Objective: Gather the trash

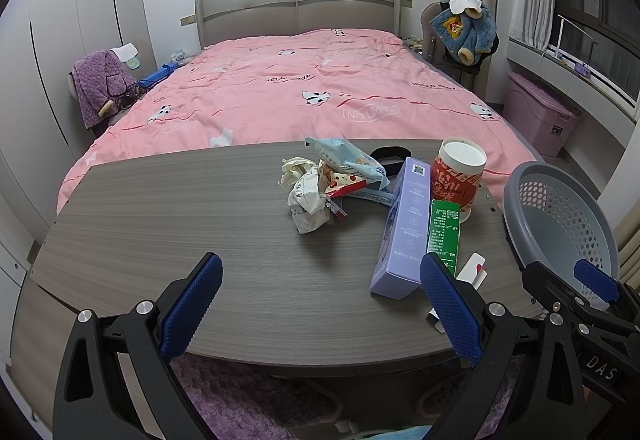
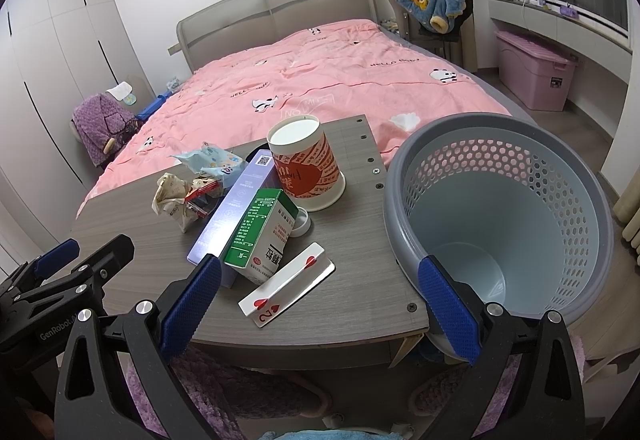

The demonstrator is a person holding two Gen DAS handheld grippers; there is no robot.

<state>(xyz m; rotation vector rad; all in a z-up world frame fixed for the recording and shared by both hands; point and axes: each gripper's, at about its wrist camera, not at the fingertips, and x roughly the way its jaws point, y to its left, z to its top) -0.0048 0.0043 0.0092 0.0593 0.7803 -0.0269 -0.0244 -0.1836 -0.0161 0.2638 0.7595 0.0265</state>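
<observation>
On the grey wooden table (image 1: pixel 180 224) lies trash: crumpled paper (image 1: pixel 306 196), a light-blue wrapper (image 1: pixel 348 160), a lavender box (image 1: pixel 402 228), a green-and-white carton (image 1: pixel 443 230), a red paper cup (image 1: pixel 458 176) and a playing card box (image 2: pixel 286 286). The grey perforated bin (image 2: pixel 500 216) stands off the table's right edge. My left gripper (image 1: pixel 320 304) is open near the table's front edge, holding nothing. My right gripper (image 2: pixel 320 304) is open too, over the table's front right corner, with the card box between its fingers' line and the bin just right.
A bed with a pink quilt (image 1: pixel 304 88) lies behind the table. A pink storage box (image 2: pixel 534 74) sits by the window. Chairs with clothes stand at both sides of the bed. A purple fluffy rug (image 1: pixel 256 400) lies below the table.
</observation>
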